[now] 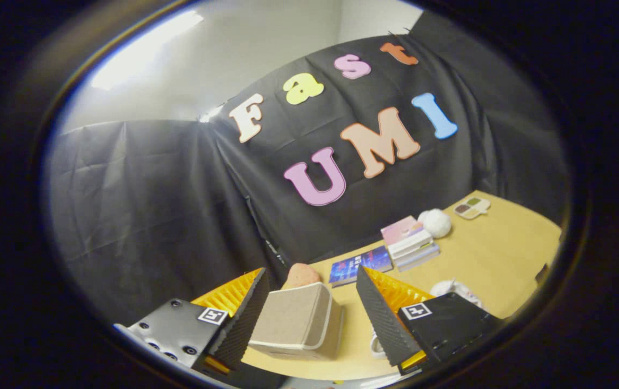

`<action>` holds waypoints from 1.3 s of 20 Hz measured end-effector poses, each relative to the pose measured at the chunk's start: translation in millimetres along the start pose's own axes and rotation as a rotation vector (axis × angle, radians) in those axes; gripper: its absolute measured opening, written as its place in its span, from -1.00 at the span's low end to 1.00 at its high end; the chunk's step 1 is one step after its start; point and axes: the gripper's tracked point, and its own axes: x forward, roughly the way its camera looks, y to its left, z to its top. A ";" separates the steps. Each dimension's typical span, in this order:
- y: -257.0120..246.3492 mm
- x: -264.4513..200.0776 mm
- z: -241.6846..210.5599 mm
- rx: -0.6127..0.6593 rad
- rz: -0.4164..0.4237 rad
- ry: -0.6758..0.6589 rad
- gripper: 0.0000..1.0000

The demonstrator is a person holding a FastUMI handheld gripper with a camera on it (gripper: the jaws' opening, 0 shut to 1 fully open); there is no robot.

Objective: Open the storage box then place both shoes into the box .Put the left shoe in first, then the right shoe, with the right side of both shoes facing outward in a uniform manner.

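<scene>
booth walled in black cloth, wooden table [493,254] below. we find the hand-held gripper [309,308] spread wide, gripping nothing; the storage box [298,321], lid shut, sits between its fingers, apparently lined up for opening.

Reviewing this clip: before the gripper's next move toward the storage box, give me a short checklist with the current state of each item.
1. Gripper open: ok, the fingers stand wide apart and press on nothing.
2. Storage box within approach: ok, the beige box sits on the table between the fingers, nearer one of them.
3. Box opened: cannot tell, the lid's state is unclear from this angle.
4. Shoes located: cannot tell, a white thing by one finger is partly hidden.
5. Clutter clear of the box: ok, the book, stack of books and white fluffy ball lie beyond the fingers.
</scene>
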 end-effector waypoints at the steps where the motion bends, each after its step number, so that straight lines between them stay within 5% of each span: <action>1: -4.7 2.9 -11.5 0.060 -0.013 0.015 0.99; 12: -52.6 42.7 -156.0 0.666 -0.109 0.023 0.96; 15: -61.6 54.2 -188.9 0.703 -0.149 0.033 0.96; 26: -49.8 105.4 -233.6 0.908 -0.086 -0.036 0.95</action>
